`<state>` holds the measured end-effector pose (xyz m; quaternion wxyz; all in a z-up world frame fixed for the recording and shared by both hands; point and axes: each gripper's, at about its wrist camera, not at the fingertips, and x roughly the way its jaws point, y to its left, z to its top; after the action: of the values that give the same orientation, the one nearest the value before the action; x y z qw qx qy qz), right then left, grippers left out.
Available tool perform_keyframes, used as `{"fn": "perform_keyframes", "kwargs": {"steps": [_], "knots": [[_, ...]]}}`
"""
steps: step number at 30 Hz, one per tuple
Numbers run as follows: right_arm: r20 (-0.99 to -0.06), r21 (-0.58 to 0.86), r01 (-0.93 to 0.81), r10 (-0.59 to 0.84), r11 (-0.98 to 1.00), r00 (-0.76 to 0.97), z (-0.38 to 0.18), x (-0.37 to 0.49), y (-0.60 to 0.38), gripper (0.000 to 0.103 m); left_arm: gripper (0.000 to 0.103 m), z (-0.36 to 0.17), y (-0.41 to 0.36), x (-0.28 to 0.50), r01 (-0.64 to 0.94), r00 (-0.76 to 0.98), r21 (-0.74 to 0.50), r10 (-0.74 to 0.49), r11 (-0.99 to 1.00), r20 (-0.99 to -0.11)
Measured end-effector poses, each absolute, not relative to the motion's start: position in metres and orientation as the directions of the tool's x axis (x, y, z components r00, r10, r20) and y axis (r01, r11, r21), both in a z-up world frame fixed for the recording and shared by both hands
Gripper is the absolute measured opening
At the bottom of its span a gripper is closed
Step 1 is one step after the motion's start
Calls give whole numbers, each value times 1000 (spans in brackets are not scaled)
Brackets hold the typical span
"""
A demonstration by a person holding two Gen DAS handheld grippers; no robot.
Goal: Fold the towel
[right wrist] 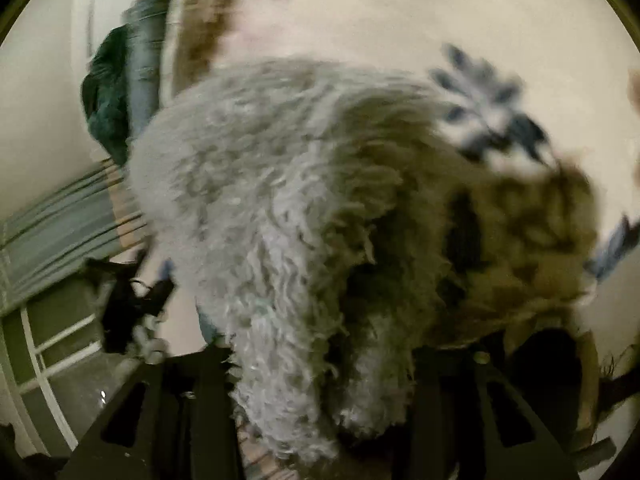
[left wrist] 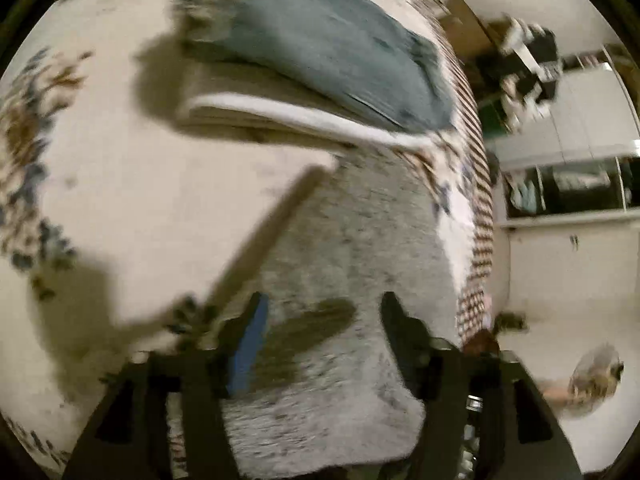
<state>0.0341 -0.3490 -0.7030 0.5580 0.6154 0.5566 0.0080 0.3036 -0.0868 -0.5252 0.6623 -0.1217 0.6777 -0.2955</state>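
A shaggy grey towel (left wrist: pixel 352 240) lies spread on a cream bedspread (left wrist: pixel 120 200) printed with blue and brown flowers. My left gripper (left wrist: pixel 324 320) hovers just over it, open, one blue pad (left wrist: pixel 248 344) showing and nothing pinched. In the right wrist view the same grey towel (right wrist: pixel 280 200) is bunched up close and fills the middle. It runs down between the wide-apart jaws of my right gripper (right wrist: pixel 320 364). The pile hides the fingertips, and I see no pinch on the cloth.
A folded blue-grey towel (left wrist: pixel 328 52) rests on a folded white one (left wrist: pixel 280 112) farther up the bed. The bed's patterned edge (left wrist: pixel 480 200) drops off at the right toward white cupboards (left wrist: pixel 580 260). The right wrist view shows a dark green cloth (right wrist: pixel 108 92) and a window (right wrist: pixel 60 360).
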Motion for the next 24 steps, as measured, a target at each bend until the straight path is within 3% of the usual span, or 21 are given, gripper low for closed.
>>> {"fn": "perform_keyframes", "kwargs": {"steps": [2,4,5,12,17,24], "knots": [[-678,659,676,650,330,343,-718,27,-353,76,71,-525,-105,295,300,-107,-541,-535,786,-838],[-635,702,650,668,291,388,-724,15,-354,78,84,-529,-122,292,343,-131,-532,-521,774,-843],[-601,728,637,681,252,418,-728,11,-354,83,87,-535,-133,288,384,-139,-515,-504,766,-853],[-505,807,567,693,167,514,-753,8,-337,87,87,-567,-151,289,558,-93,-300,-300,774,-949],[-479,831,530,702,168,528,-750,-1,-337,87,98,-584,-122,312,498,-150,-368,-340,785,-929],[-505,822,527,705,217,498,-753,2,-341,87,100,-595,-106,311,428,-201,-456,-410,780,-890]]}}
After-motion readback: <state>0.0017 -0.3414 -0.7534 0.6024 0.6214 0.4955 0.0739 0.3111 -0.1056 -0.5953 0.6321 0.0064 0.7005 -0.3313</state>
